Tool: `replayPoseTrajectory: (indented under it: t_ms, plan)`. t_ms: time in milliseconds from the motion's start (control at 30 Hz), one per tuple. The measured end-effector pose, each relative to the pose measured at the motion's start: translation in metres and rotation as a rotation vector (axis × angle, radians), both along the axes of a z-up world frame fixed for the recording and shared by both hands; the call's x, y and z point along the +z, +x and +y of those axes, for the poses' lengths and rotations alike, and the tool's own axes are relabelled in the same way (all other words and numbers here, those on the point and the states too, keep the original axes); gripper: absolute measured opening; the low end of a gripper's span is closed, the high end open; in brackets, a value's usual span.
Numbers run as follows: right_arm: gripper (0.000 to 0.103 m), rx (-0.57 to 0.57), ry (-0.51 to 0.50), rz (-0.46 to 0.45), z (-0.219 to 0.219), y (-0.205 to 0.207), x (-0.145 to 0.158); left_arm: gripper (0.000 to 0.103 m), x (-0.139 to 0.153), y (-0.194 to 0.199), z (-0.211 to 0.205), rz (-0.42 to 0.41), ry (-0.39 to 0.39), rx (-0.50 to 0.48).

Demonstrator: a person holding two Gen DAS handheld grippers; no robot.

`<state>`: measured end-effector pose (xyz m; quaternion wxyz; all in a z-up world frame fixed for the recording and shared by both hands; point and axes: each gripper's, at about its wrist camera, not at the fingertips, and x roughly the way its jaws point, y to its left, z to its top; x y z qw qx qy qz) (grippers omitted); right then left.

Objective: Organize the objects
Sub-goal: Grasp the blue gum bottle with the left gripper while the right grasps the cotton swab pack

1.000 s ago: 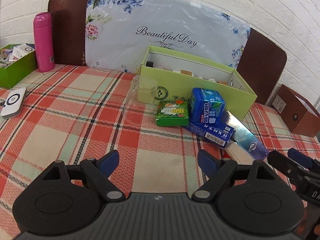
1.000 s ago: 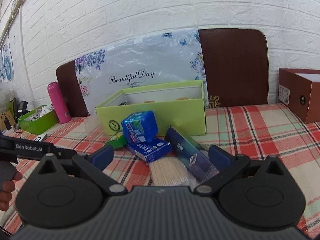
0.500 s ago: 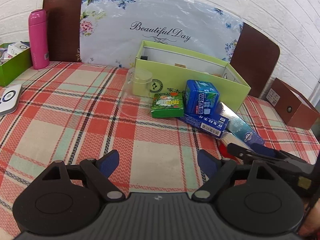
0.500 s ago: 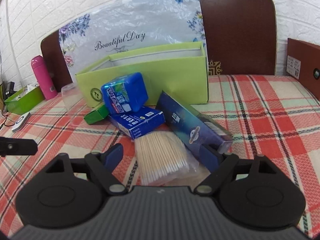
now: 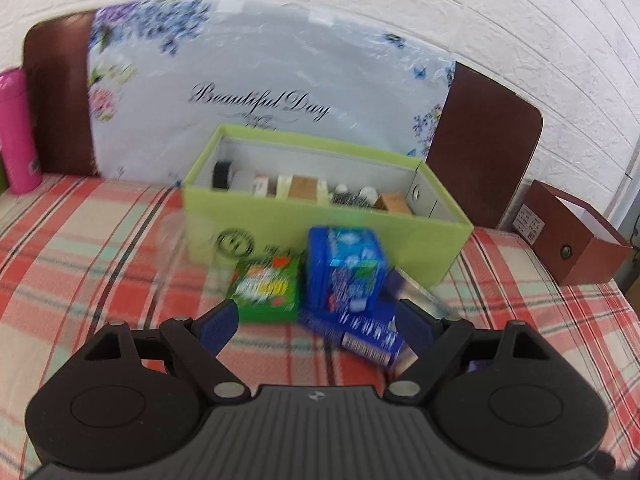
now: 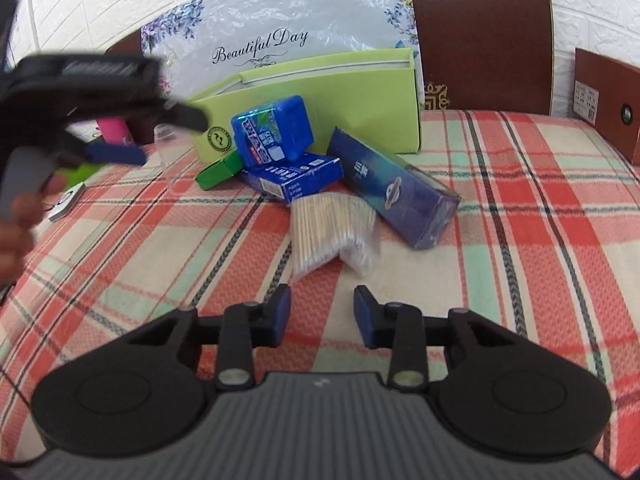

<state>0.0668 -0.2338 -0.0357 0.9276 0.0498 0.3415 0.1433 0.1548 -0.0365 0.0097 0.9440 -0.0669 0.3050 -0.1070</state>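
Note:
A clear bag of thin wooden sticks lies on the plaid cloth just beyond my right gripper. Its jaws are closing, with a narrow gap and only cloth between them. Behind the bag sit a long dark-blue box, a flat blue box, a blue tin and a green pack. My left gripper is open close in front of the blue tin, the green pack and the flat blue box. The left wrist view is blurred. The left gripper also shows at the upper left of the right wrist view, held by a hand.
A light green open box holding several small items stands behind the pile, with a clear cup at its left. A brown box is at the far right and a pink bottle at the far left. A white device lies on the cloth.
My left gripper has moved forward up to the pile of boxes. The right gripper's jaws have narrowed a lot, and the bag of sticks now lies ahead of its fingertips instead of between them.

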Motion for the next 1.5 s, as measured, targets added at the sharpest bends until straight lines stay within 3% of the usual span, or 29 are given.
replayPoseTrajectory:
  t_ms: [233,267,300,433,500,533,567,667,800,1000,1100,1167,1267,1367,1500]
  plan:
    - [0.055,-0.03,0.015,-0.031,-0.006,0.004,0.005,0.088,-0.004,0.053,-0.03,0.009,0.081,-0.018]
    - [0.056,-0.032,0.015,-0.036,-0.006,0.006,0.006,0.082,-0.004,0.058,-0.031,0.017,0.081,-0.032]
    - [0.056,-0.033,0.014,-0.044,-0.005,0.01,0.005,0.061,-0.005,0.062,-0.032,0.029,0.086,-0.053]
    - [0.056,-0.017,0.001,-0.064,0.001,0.025,0.005,0.061,-0.003,0.057,-0.032,0.043,0.121,-0.106]
    - [0.056,-0.008,-0.012,-0.067,0.006,0.031,0.003,0.061,0.001,0.046,-0.028,0.052,0.098,-0.121]
    - [0.053,-0.005,-0.018,-0.062,0.008,0.034,0.002,0.061,0.004,0.039,-0.025,0.05,0.083,-0.135]
    - [0.042,-0.008,-0.031,-0.057,0.009,0.036,0.0,0.061,0.006,0.031,-0.021,0.046,0.074,-0.147]
    - [0.028,-0.012,-0.037,-0.049,0.005,0.033,0.002,0.061,0.013,0.001,-0.009,0.026,0.083,-0.178]
    - [0.024,0.01,-0.041,-0.063,-0.005,0.012,0.01,0.061,0.009,-0.036,0.008,0.036,0.105,-0.217]
    - [0.024,0.095,-0.092,-0.027,-0.011,-0.032,0.015,0.061,-0.02,-0.073,0.027,0.11,0.153,-0.23]
    - [0.031,0.124,-0.127,0.008,-0.009,-0.047,0.009,0.061,-0.031,-0.078,0.032,0.131,0.149,-0.222]
    - [0.045,0.116,-0.143,0.013,-0.007,-0.051,0.006,0.062,-0.035,-0.078,0.033,0.147,0.145,-0.213]
    - [0.047,0.094,-0.121,0.007,-0.007,-0.052,0.008,0.07,-0.038,-0.078,0.029,0.149,0.154,-0.196]
    - [0.056,0.084,-0.11,-0.012,-0.007,-0.05,0.01,0.07,-0.04,-0.077,0.026,0.143,0.152,-0.204]
    - [0.056,0.096,-0.109,-0.013,-0.004,-0.045,0.009,0.069,-0.041,-0.077,0.024,0.143,0.148,-0.21]
